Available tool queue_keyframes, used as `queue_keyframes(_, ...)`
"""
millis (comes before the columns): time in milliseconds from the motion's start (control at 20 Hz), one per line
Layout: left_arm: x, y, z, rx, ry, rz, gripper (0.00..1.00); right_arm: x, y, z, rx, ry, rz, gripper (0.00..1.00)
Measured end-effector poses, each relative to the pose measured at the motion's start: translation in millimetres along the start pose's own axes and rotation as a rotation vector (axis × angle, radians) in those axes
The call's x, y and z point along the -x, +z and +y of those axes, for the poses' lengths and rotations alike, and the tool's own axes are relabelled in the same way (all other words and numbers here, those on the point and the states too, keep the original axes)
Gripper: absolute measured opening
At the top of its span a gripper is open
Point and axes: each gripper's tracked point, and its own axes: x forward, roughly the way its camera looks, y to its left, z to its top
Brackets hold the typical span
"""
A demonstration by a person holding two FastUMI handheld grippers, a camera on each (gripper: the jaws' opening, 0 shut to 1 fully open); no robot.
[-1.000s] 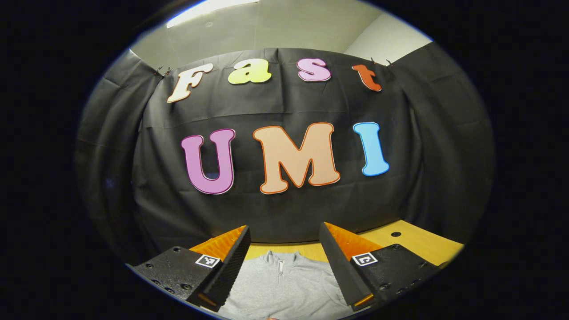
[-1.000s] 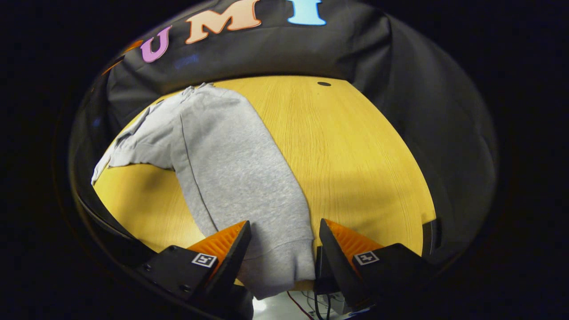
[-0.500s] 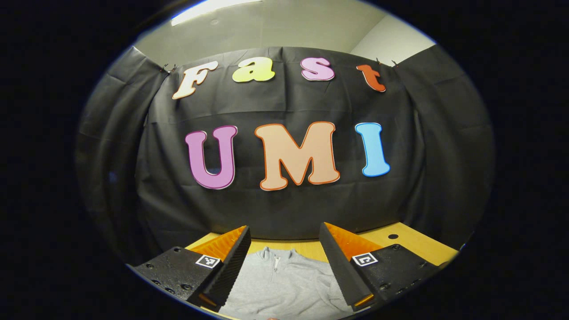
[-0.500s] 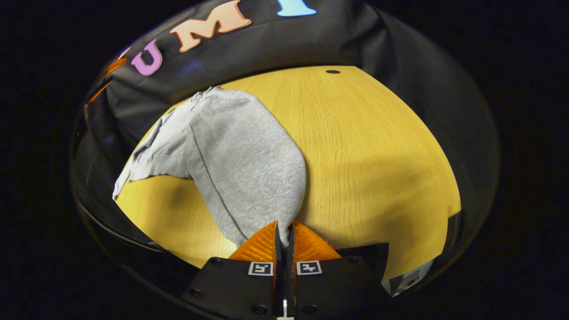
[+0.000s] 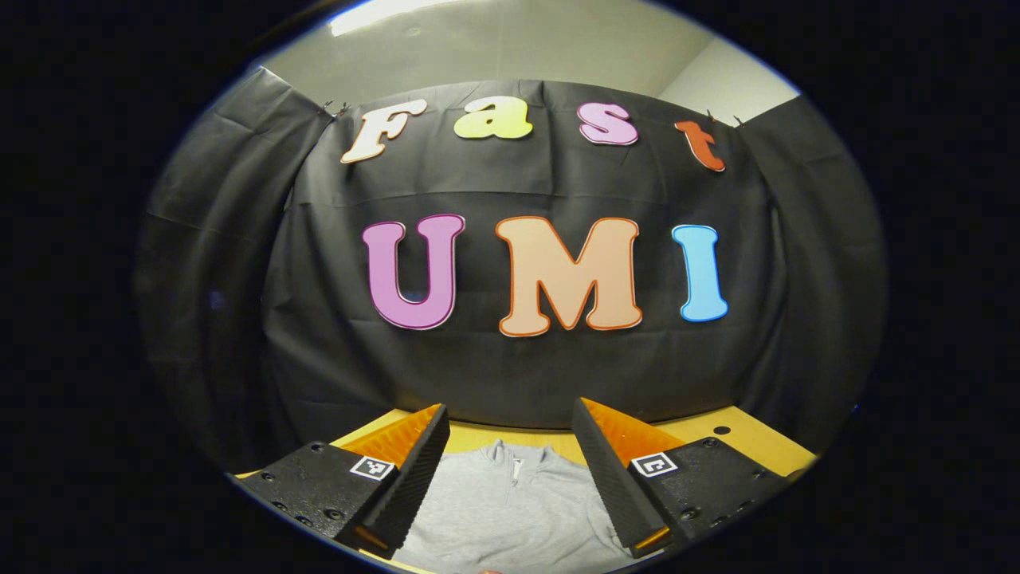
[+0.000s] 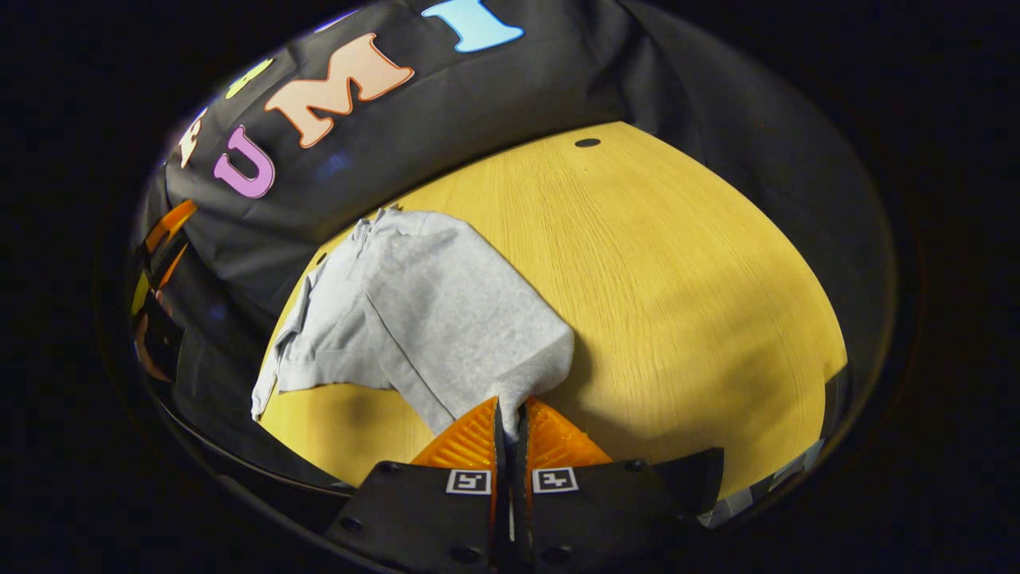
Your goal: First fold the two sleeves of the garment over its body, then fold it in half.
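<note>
A grey zip-neck sweatshirt [image 6: 430, 319] lies on the yellow wooden table [image 6: 685, 271]. My right gripper [image 6: 510, 418] is shut on the cuff end of one sleeve, lifted off the table so the sleeve bunches up toward the body. In the left gripper view the collar and chest of the sweatshirt [image 5: 510, 502] show between the fingers of my left gripper [image 5: 510, 434], which is open and held above the garment with nothing between its fingers. At the far left of the right gripper view, the left gripper [image 6: 163, 247] shows at the table's edge.
The black cloth wall [image 5: 510, 359] closes the back of the table. A small dark hole [image 6: 587, 143] marks the table's far side. Bare wood lies right of the sweatshirt. The table's near edge [image 6: 765, 486] runs close to my right gripper.
My right gripper closed on the sleeve end, then lifted and carried it toward the sweatshirt's body, shortening the sleeve's lie. The left gripper drifted slightly, staying open.
</note>
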Motion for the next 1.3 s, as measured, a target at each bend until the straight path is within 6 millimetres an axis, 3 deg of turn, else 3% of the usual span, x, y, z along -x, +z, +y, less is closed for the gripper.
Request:
queue_keyframes(250,-15.9,-2.2,56.8,-0.025,0.04,-0.001,0.94,-9.6,57.4,48.2,0.003,0.015,-0.085,0.05)
queue_keyframes(600,-18.7,-16.3,136.3,-0.011,0.12,0.035,0.92,-31.4,106.4,118.2,0.0,0.053,-0.121,0.05)
queue_keyframes(950,0.7,-24.0,218.2,-0.012,0.252,0.051,0.92,-58.0,176.8,201.3,0.058,0.13,-0.177,0.05)
queue_keyframes(1050,7.4,-26.5,240.1,-0.008,0.291,0.056,0.92,-69.3,190.1,228.4,0.075,0.156,-0.179,0.05)
queue_keyframes(1300,32.2,-32.5,293.6,-0.002,0.387,0.063,0.92,-97.0,202.3,298.2,0.147,0.225,-0.168,0.04)
